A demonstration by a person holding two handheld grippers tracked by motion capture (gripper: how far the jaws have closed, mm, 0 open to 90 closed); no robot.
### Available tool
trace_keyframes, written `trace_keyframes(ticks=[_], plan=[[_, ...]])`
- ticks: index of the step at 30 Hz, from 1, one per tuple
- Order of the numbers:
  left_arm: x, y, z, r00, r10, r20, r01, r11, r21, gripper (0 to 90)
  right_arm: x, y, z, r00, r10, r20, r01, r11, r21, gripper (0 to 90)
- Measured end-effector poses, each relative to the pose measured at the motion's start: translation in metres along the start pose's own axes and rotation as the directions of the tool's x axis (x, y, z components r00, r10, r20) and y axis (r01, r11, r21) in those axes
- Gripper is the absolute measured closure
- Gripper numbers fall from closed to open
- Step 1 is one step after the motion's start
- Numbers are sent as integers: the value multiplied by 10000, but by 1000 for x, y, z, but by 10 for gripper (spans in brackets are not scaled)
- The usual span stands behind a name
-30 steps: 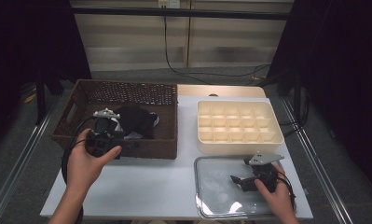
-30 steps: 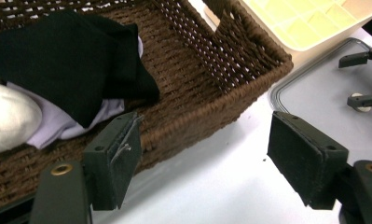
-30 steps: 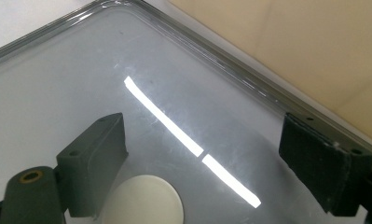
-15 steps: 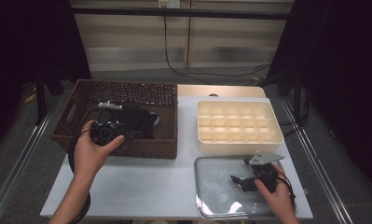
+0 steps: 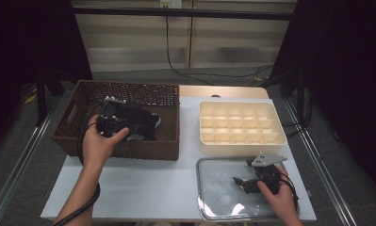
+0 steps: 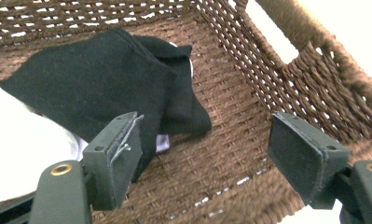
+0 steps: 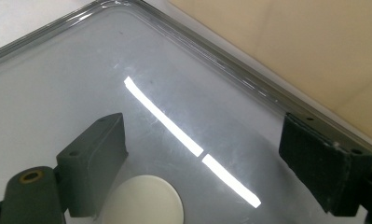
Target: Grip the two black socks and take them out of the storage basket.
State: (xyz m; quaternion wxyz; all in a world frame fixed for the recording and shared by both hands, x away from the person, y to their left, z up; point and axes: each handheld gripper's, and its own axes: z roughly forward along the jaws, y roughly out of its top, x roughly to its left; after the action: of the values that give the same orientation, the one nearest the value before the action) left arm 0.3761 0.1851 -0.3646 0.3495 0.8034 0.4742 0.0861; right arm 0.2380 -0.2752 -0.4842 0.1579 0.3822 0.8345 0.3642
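1. Black sock (image 6: 99,79) lies on the floor of the wicker basket (image 5: 169,141), partly over a white item (image 6: 20,149), at the left of the surface.
2. Left tongs (image 6: 207,158) hang just above the basket floor beside the sock, jaws spread wide, nothing between them.
3. Since a second ago, the left hand (image 5: 98,146) has carried its tongs from the basket's near wall forward and down into the basket.
4. Right tongs (image 7: 207,163) are unchanged: jaws spread above the clear lid (image 5: 214,197) at the near right.
5. The cream compartment tray (image 5: 275,141) stands behind the lid.
6. The white surface (image 5: 143,188) stands on a grey floor, with dark curtains on both sides.
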Motion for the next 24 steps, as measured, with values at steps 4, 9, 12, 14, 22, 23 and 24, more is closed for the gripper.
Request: trace_keyframes(ticks=[4,9,12,14,22,23,24], plan=[[2,5,5,10000,-61,-56,61,10000,30,254,0,0,0,10000,-3,9,3,10000,15,142],[8,8,12,9996,-285,-35,286,9995,110,254,0,0,0,10000,-2,11,2,10000,7,142],[10,9,17,9994,-297,-191,300,9994,167,253,0,0,0,10000,-5,13,5,10000,12,142],[12,10,20,9990,-421,-118,424,9989,210,253,0,0,0,10000,-4,10,4,10000,11,142],[21,14,31,9966,-745,-339,755,9967,288,249,0,0,0,10000,-46,18,46,10000,-5,142],[21,14,31,9966,-745,-339,755,9967,288,249,0,0,0,10000,-46,18,46,10000,-5,142],[22,15,32,9959,-793,-425,804,9965,247,249,0,0,0,10000,-40,21,40,10000,-10,142]])
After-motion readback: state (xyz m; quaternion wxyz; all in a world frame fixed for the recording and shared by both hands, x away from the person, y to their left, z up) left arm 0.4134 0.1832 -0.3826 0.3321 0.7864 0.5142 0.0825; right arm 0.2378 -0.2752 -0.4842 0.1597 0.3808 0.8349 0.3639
